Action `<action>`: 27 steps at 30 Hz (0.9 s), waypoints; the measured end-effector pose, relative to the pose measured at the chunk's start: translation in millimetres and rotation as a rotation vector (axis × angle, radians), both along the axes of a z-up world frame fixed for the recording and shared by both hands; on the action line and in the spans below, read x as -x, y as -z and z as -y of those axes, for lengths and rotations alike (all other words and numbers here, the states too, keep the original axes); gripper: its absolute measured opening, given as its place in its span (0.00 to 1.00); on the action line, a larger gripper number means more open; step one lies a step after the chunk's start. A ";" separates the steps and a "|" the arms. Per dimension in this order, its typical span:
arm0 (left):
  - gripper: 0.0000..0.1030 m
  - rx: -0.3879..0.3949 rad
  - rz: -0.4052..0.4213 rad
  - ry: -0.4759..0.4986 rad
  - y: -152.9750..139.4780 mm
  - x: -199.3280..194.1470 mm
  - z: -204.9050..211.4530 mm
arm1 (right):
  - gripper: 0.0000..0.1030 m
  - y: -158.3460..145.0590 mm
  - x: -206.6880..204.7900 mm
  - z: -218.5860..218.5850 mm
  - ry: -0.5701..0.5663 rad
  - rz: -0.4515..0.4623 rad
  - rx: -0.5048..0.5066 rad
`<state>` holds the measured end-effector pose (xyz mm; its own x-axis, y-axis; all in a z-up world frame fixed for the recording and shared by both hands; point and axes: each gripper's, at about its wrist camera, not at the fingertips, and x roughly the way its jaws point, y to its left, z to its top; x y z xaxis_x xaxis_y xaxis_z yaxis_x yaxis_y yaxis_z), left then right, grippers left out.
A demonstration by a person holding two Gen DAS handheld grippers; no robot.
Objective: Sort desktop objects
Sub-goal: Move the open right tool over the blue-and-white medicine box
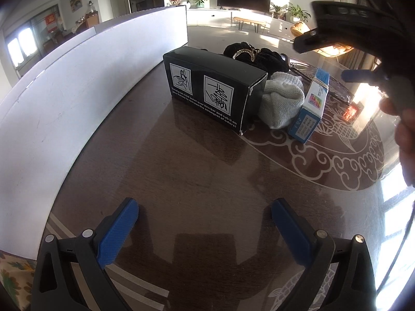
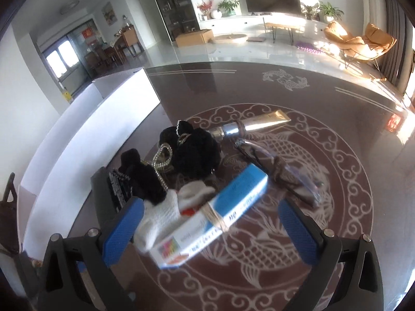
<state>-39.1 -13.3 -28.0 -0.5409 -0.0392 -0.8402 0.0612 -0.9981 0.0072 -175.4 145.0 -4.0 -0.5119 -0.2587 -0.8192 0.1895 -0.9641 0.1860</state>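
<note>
- The blue-and-white carton (image 2: pixel 207 215) lies in the middle of the counter (image 2: pixel 337 233), leaning on the white knitted cloth (image 2: pixel 160 215) to its left. The right gripper (image 2: pixel 211 225) hangs over it with jaws apart, one on each side and neither touching.
- It looks like light, stiff cardboard with a band round its middle; its long flat sides seem the place to take hold, and a hard squeeze could dent it.
- The cloth is soft and close by, so it may get caught in the grasp.
- The black fluffy scrunchies (image 2: pixel 197 153) with beaded trim, the black box (image 1: pixel 212 88), the glasses (image 2: pixel 285 171) and the gold-and-silver tube (image 2: pixel 249 127) crowd the far side.
- The left gripper (image 1: pixel 205 233) hovers near, over bare counter, jaws apart and empty.
- A white storage box (image 1: pixel 77 103) stands along the left.
</note>
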 end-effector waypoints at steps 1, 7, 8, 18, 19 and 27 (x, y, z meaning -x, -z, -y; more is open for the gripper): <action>1.00 0.000 0.000 0.001 -0.2 1.2 0.7 | 1.00 6.6 5.8 5.0 0.015 0.024 -0.012; 1.00 -0.001 -0.001 0.001 -0.9 6.5 4.6 | 1.00 33.3 -1.6 12.2 0.010 0.059 -0.070; 1.00 -0.001 -0.001 0.001 -0.6 4.9 3.8 | 1.00 34.8 -6.6 6.8 0.016 0.060 -0.058; 1.00 0.000 -0.008 -0.010 -0.9 13.6 6.9 | 1.00 30.5 -58.5 -75.4 0.094 0.015 -0.030; 1.00 0.000 -0.009 -0.011 -1.0 14.6 7.2 | 1.00 29.0 -57.9 -74.0 0.079 0.011 -0.032; 1.00 0.001 -0.010 -0.009 -0.6 15.3 7.5 | 1.00 46.2 -42.0 -32.7 -0.052 0.020 -0.165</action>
<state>-54.4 -20.7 -27.4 -0.5486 -0.0448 -0.8349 0.0701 -0.9975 0.0075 -133.4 177.8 -50.2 -0.4848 -0.1458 -0.8624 0.2379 -0.9708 0.0304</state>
